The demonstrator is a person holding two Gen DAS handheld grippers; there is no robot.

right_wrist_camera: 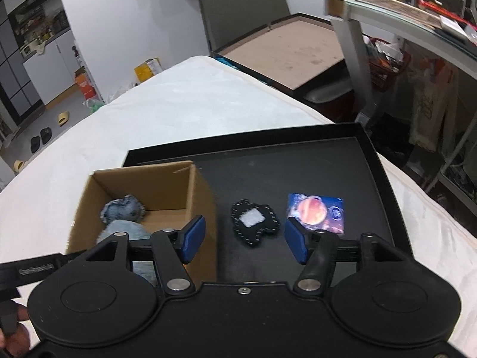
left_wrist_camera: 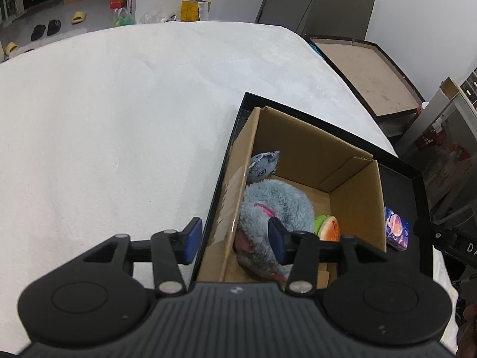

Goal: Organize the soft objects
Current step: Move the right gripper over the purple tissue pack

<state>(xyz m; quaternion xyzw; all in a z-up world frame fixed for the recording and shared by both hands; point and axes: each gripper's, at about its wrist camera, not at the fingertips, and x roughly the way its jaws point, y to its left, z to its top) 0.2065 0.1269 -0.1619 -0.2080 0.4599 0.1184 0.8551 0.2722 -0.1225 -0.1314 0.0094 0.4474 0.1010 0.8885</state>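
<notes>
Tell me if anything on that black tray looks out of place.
Two things still lie loose on the black tray rather than in the cardboard box with the plush toys: a black felt patch with a white centre, and a small printed packet beside it. Nothing looks spilled or damaged.

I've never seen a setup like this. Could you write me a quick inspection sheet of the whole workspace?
Surface: white fuzzy cloth bearing a black tray.
Job's things: cardboard box on the tray, holding a grey plush toy, a small denim toy and a burger-shaped toy; black stitched patch and printed packet lie on the tray.
Clutter: nothing seen.
Grippers: left gripper open above the box's edge; right gripper open above the patch; neither holds anything.
Cables: nothing seen.
Surroundings: slippers and cartons on the floor, a low table.
</notes>
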